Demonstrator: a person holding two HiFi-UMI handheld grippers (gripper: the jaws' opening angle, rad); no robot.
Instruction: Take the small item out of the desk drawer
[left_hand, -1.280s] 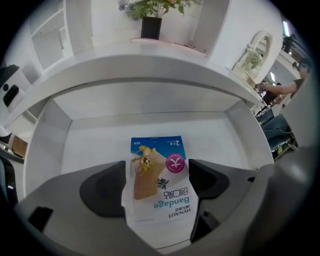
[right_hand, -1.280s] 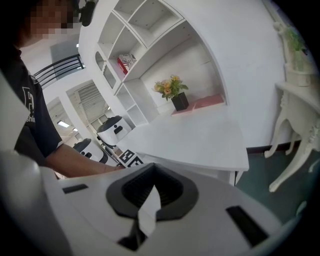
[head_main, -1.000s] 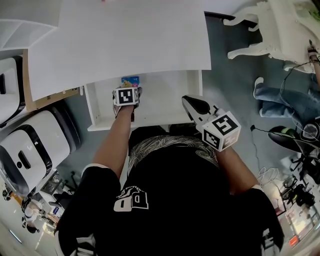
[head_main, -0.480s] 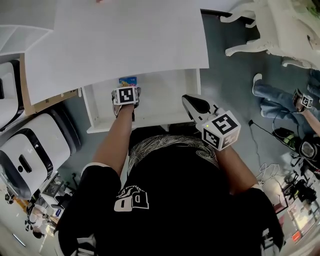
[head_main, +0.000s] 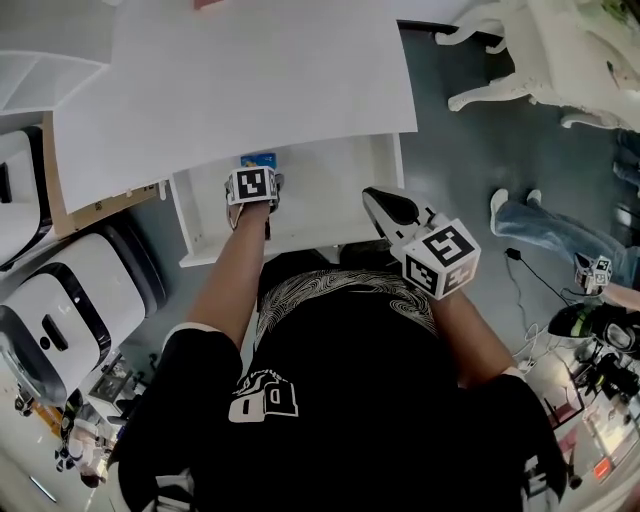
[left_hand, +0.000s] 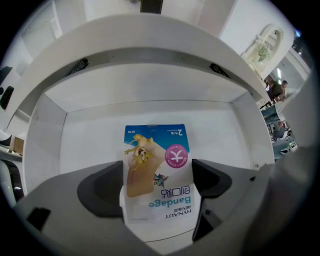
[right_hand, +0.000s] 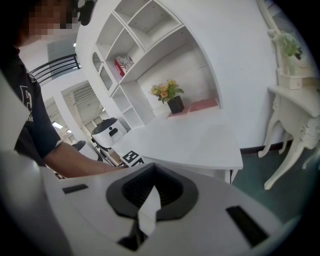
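A small bandage packet (left_hand: 157, 170), blue-topped with a cartoon print, stands between the jaws of my left gripper (left_hand: 157, 186), and both dark pads press its side edges. Its lower end overlaps the gripper body. Seen from the head view, the left gripper (head_main: 256, 173) reaches into the open white drawer (head_main: 186, 225) under the desk top (head_main: 250, 80), with the packet (head_main: 260, 159) showing just beyond its marker cube. My right gripper (head_main: 379, 201) hovers shut over the drawer's right front corner, holding nothing; its pads (right_hand: 172, 192) meet, apart from a thin sliver.
The drawer walls (left_hand: 45, 135) close in on both sides of the packet. A white rounded appliance (head_main: 60, 300) stands at the left, ornate white furniture (head_main: 530, 50) at the upper right, another person's legs (head_main: 540, 225) and cables (head_main: 600, 370) at the right. Shelves with flowers (right_hand: 170, 95) rise behind the desk.
Both grippers keep nearly the same place. The head view shifts slightly, and the person's legs at the right have moved across the floor.
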